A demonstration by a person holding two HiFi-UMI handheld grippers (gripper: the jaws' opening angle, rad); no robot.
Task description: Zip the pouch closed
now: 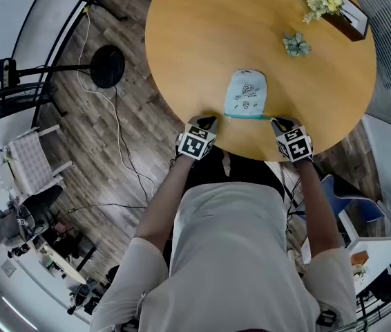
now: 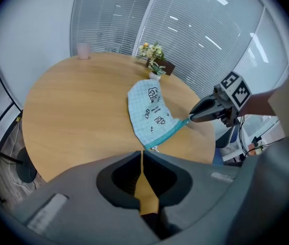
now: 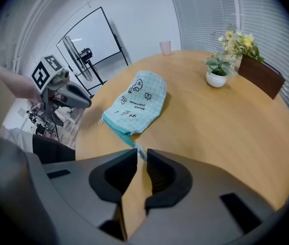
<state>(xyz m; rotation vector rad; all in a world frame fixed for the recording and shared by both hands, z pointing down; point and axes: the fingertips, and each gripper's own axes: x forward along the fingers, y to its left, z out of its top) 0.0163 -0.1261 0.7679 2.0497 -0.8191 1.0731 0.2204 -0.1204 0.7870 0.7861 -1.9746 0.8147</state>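
A light blue checked pouch [image 1: 245,92] with small drawings lies flat on the round wooden table [image 1: 202,40], near its front edge. Its teal zipper [image 1: 247,117] runs along the side nearest me. My right gripper [image 1: 279,122] sits at the zipper's right end, shut on the whitish zipper pull [image 3: 138,149]. My left gripper [image 1: 209,122] is shut at the pouch's left corner [image 2: 152,146], its tips just short of the fabric with nothing seen between them. The left gripper view shows the right gripper [image 2: 193,117] touching the zipper end. The right gripper view shows the left gripper [image 3: 88,104] a little off the pouch [image 3: 137,103].
A flower arrangement in a brown box [image 1: 334,7] and a small potted plant [image 1: 296,44] stand at the table's far right. A pink cup [image 2: 83,50] is at the far rim. The table edge lies right under both grippers. A fan stand [image 1: 106,66] is on the floor, left.
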